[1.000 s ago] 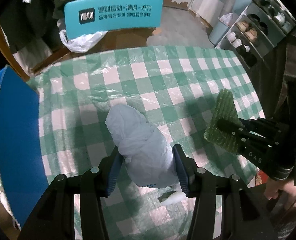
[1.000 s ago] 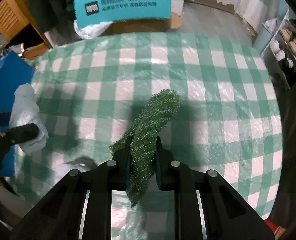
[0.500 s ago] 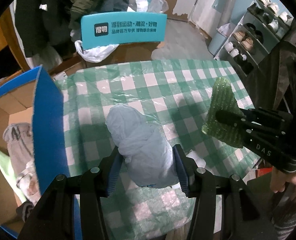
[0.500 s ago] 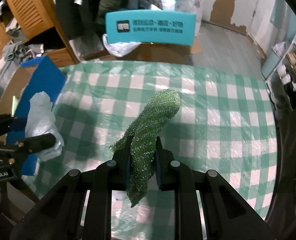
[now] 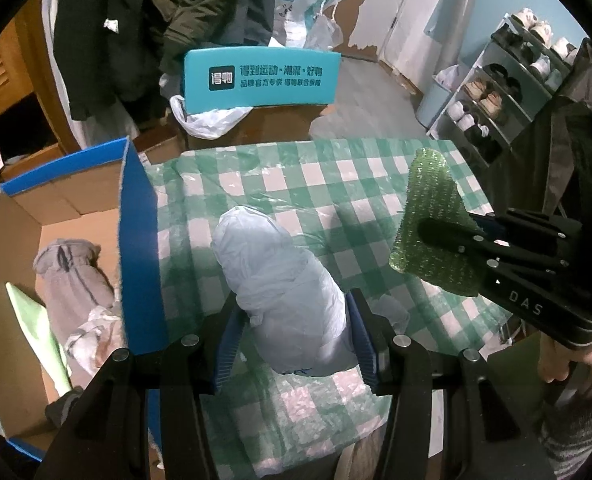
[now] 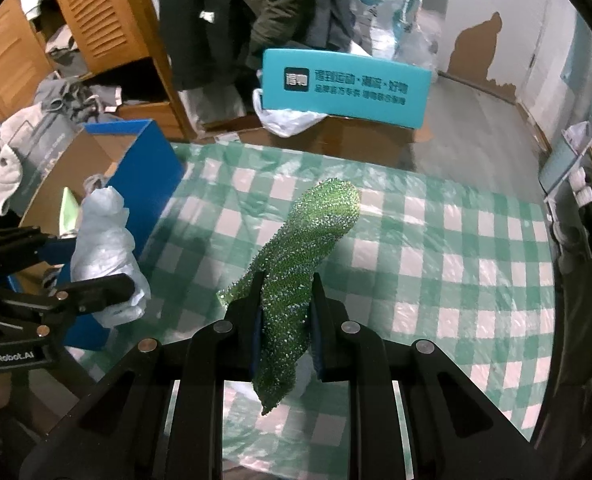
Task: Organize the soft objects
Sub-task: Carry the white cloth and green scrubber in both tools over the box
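We see a table (image 6: 436,248) covered with a green-and-white checked cloth (image 5: 296,176) under clear plastic film; an open cardboard box (image 5: 140,240) with blue flaps stands at its left edge

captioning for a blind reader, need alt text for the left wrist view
The left tongs grip a crumpled white plastic bag above a green-checked tablecloth. To the right, the right tongs pinch a sparkly green scrubbing cloth; left, a blue-sided cardboard box holds clothes.
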`<state>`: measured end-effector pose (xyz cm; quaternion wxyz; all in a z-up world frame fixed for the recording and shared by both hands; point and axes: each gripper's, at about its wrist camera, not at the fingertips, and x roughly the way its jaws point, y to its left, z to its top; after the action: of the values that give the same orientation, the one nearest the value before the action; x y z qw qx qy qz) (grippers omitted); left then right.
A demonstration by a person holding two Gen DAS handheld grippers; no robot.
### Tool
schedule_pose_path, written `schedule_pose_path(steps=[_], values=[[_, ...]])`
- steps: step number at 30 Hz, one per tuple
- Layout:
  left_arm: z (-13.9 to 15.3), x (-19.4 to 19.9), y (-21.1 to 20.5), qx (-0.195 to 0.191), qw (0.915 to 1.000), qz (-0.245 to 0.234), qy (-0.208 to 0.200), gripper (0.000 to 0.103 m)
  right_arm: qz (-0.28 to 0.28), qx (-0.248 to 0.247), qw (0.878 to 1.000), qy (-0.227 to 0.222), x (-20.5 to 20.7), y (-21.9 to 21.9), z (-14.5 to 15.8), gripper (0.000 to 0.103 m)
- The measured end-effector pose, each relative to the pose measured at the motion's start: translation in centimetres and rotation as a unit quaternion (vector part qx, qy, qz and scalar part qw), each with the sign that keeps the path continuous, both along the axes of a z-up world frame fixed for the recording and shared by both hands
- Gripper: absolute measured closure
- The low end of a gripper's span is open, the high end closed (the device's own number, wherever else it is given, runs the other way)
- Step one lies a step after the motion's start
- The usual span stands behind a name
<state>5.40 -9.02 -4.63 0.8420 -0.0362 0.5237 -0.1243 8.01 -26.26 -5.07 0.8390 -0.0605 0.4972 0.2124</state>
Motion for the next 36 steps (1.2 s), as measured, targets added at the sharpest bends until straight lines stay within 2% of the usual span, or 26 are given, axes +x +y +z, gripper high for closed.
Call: schedule_pose_path(steps=[21,36], values=[[2.0,-2.1,5.0,-0.004,0.9988,0.041,-0.027,0.051,0.057,0.01,0.998,-0.014,-0.4,6.5,1.9,0.085],[1.8,-4.0,11.5,-0.014,0.9948,0.096,-0.03,0.051,0.104,0.012,0.994,-0.02,-0.7,13.2,3.3,0.085]])
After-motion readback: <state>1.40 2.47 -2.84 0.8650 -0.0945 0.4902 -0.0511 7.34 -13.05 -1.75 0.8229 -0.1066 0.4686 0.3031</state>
